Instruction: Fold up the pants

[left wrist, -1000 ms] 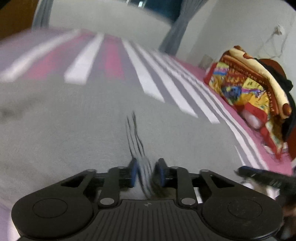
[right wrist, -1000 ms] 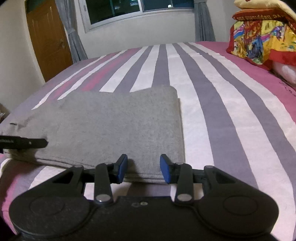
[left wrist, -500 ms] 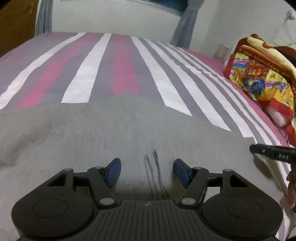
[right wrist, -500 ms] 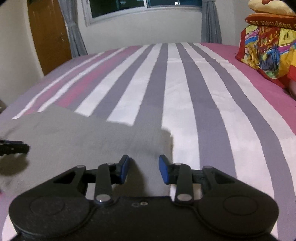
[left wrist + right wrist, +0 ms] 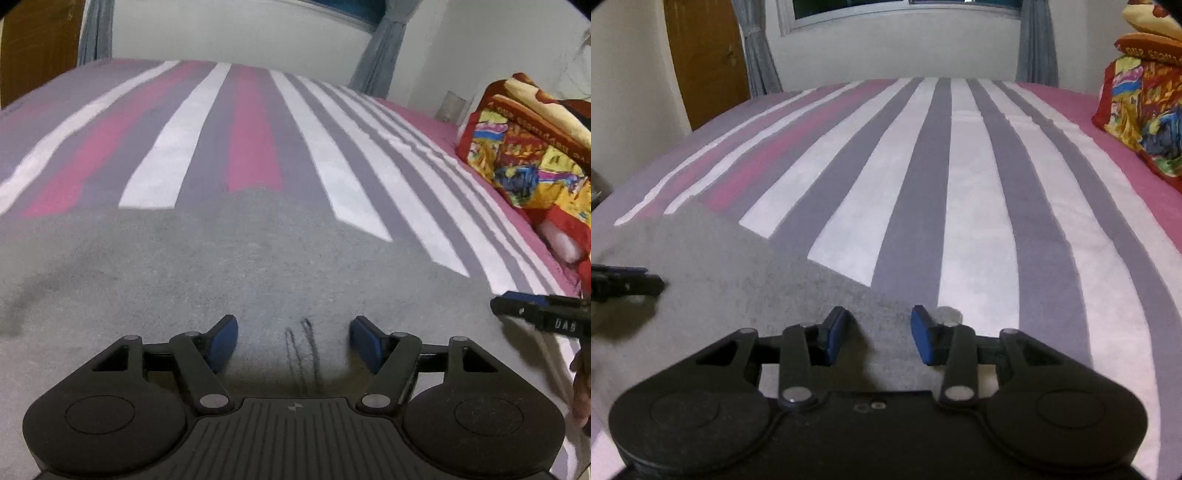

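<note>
Grey pants (image 5: 221, 266) lie folded flat on the striped bed (image 5: 255, 129). My left gripper (image 5: 293, 328) hovers just over them, its jaws opening and its blue pads clear of the cloth. Two dark lines (image 5: 301, 350) on the fabric run between the pads. My right gripper (image 5: 879, 317) stands open over the pants' right corner (image 5: 720, 266), and no fold is pinched. Each gripper shows in the other's view: the right gripper's finger (image 5: 535, 314) at the right edge, the left gripper's finger (image 5: 628, 282) at the left edge.
A stack of colourful blankets (image 5: 528, 158) sits on the bed's right side, also in the right wrist view (image 5: 1145, 107). A wooden door (image 5: 705, 55) and grey curtains (image 5: 757, 55) stand beyond the bed. Part of a hand (image 5: 581, 387) shows at the right edge.
My left gripper was shut on the grey cloth and has opened and let it go. In the right wrist view the pants have slid to the lower left.
</note>
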`<state>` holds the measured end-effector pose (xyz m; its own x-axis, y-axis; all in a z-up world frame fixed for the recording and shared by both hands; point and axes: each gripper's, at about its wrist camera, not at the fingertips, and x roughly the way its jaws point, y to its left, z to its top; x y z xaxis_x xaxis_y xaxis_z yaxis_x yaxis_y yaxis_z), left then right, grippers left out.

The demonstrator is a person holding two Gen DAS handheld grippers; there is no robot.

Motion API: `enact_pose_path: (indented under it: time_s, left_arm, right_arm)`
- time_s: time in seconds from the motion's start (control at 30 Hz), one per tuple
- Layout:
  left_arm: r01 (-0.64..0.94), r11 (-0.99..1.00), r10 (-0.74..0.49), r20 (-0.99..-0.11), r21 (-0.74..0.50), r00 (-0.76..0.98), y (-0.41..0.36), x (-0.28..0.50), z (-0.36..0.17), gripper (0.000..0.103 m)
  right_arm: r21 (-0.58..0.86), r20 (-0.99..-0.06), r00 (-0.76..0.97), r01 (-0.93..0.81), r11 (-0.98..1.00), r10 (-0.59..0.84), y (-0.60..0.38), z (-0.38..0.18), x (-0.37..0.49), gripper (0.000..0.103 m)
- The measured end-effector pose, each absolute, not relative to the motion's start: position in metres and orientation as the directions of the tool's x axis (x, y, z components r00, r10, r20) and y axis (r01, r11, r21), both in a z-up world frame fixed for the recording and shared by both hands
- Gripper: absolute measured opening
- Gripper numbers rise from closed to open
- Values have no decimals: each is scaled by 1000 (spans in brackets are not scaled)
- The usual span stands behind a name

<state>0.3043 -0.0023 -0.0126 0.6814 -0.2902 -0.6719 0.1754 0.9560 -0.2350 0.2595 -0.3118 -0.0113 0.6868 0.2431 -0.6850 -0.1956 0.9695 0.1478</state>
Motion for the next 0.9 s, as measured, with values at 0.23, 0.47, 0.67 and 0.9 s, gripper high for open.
enact_pose_path:
  time_s: [0.23,0.47,0.67,0.9]
  left_arm:
    - [231,961,-272,-670,-153,691,-9,255,-9,69]
    - [216,972,-220,-666,-91,713,-15,226,-4,71]
    - [216,975,-197,-641,-51,742,-3,198,8,71]
    - [169,984,-165,-617,-53,770,26,178,18,71]
  right_arm:
    - [191,-601,761,-159,969,243,-324,13,196,45]
    - [153,-683,702,-131,979,201,-328,-7,167,49]
    - [207,-535,815,-129,970,223,-348,7,116,55]
    - [252,-493,843,-99,963,216,-361,9,106,61]
